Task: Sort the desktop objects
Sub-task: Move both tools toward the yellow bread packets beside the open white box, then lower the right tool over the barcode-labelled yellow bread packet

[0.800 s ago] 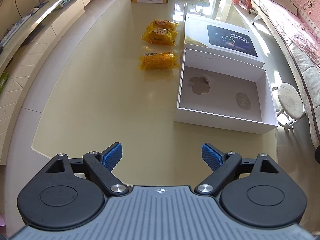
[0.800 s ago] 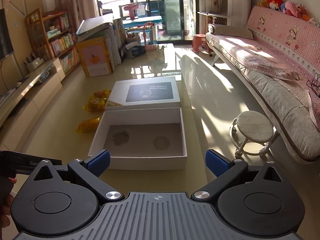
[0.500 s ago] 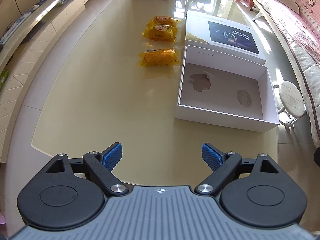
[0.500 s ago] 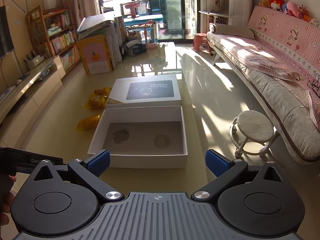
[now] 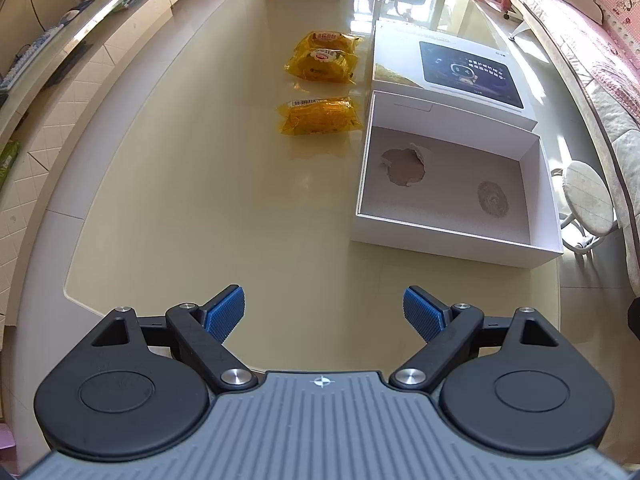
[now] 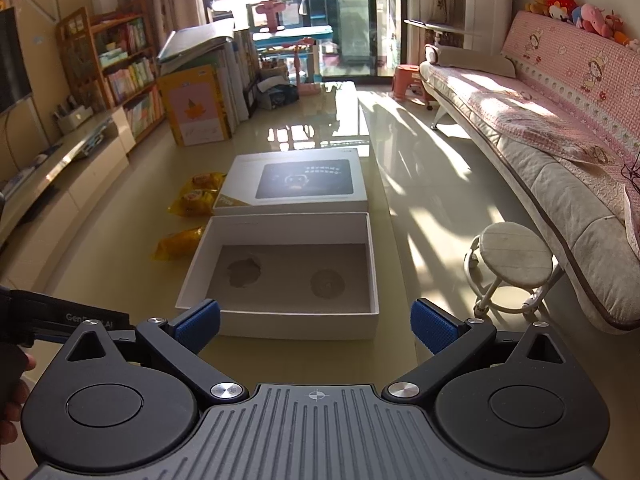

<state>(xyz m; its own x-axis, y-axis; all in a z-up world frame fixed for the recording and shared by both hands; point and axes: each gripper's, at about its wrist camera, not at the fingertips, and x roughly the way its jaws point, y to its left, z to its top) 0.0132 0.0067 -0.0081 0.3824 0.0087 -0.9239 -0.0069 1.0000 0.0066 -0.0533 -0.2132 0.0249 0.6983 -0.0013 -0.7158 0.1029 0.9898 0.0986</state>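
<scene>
Both tongs gape wide, holding nothing — left gripper (image 5: 323,312) over bare table (image 5: 192,184) near its front edge, right gripper (image 6: 316,322) just short of the empty white box (image 6: 280,322). Three yellow snack packs (image 5: 318,120) lie left of the box, with open tabletop between them and the left gripper.

Home living room, pink-covered sofa (image 6: 552,128), plush toys (image 6: 576,12), bookshelf (image 6: 116,64), glossy glass table (image 5: 224,184)

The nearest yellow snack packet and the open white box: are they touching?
Apart. The left wrist view shows bare tabletop between the nearest yellow snack packet and the open white box.
</scene>
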